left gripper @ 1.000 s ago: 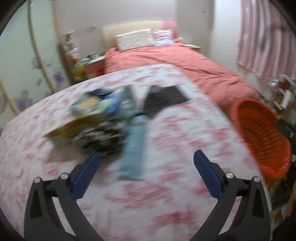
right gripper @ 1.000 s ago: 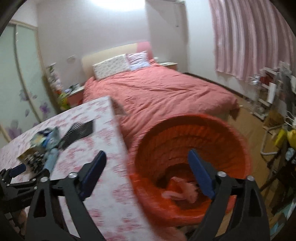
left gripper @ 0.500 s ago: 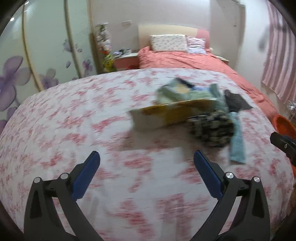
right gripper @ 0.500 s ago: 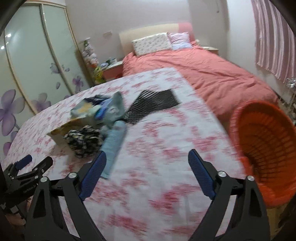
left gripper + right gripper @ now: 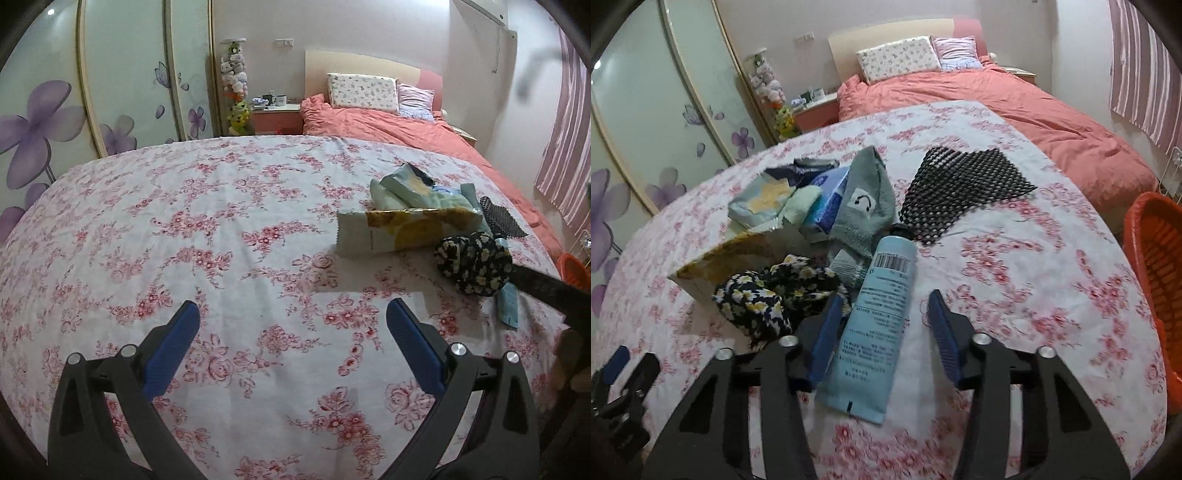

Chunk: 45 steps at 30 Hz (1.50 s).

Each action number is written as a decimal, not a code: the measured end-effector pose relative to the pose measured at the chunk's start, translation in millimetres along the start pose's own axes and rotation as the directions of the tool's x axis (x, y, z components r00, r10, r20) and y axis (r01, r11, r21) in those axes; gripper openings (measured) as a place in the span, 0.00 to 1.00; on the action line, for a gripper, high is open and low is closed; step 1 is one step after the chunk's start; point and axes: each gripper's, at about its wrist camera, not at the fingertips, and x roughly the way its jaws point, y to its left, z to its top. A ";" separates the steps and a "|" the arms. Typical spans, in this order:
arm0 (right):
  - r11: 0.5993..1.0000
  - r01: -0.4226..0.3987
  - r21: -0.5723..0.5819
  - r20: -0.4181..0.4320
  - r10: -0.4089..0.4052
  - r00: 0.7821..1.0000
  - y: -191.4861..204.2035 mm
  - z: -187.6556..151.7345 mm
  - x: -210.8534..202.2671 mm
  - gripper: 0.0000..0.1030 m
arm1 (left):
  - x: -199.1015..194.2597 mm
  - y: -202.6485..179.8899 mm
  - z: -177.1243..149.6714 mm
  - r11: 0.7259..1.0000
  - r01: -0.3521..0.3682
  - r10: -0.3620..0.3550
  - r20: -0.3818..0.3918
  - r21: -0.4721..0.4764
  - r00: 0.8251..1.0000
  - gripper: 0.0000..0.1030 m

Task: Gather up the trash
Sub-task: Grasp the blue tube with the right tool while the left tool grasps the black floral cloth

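Blue-padded and standing partly open, the right claw (image 5: 882,325) is straddling a pale blue plastic tube (image 5: 881,314) lying flat on the surface (image 5: 1015,280); its left pad is sitting just beside the tube's edge, though contact cannot be told, and its right pad is standing apart. Left of the tube, a dark daisy-print fabric bundle (image 5: 775,295) is bunching up against a yellow-and-white carton (image 5: 731,258). Behind, a grey-green knitted sock (image 5: 864,199), crinkled snack packets (image 5: 764,199) and a black mesh mat (image 5: 960,188) are lying close together. An orange ribbed basket (image 5: 1160,266) is sitting off the surface's right edge. Wide open and gripping nothing, the left claw (image 5: 291,339) is hovering over bare pink-floral cloth. A coral bed (image 5: 1015,103) is lying beyond.
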 end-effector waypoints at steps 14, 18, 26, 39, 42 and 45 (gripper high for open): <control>0.995 0.091 0.040 0.009 -0.091 0.996 -58.6 -6.6 -20.3 0.29 | 5.1 -85.3 16.3 0.976 0.219 -0.219 -0.020 -0.003 0.975 0.96; 0.996 0.074 0.054 0.010 -0.075 0.997 -67.0 -7.4 -22.9 0.29 | 10.8 -115.2 22.5 0.978 0.208 -0.207 -0.012 0.038 0.978 0.96; 0.997 0.051 0.056 0.010 -0.051 0.999 -70.4 -7.9 -23.0 0.29 | 49.5 -145.9 29.3 0.980 0.175 -0.166 -0.098 0.090 0.981 0.61; 0.999 -0.028 -0.029 -0.009 0.028 1.000 -50.4 -10.8 -20.4 0.29 | 33.5 -102.8 9.9 0.973 0.192 -0.180 -0.104 0.127 0.978 0.33; 0.999 -0.027 -0.041 -0.012 0.026 1.000 -42.7 -11.0 -18.2 0.29 | 33.8 -89.3 6.3 0.980 0.166 -0.154 -0.104 0.111 0.983 0.39; 0.999 -0.015 -0.049 -0.013 0.015 1.000 -39.8 -11.0 -17.0 0.30 | 38.9 -83.0 5.2 0.983 0.157 -0.147 -0.114 0.089 0.983 0.41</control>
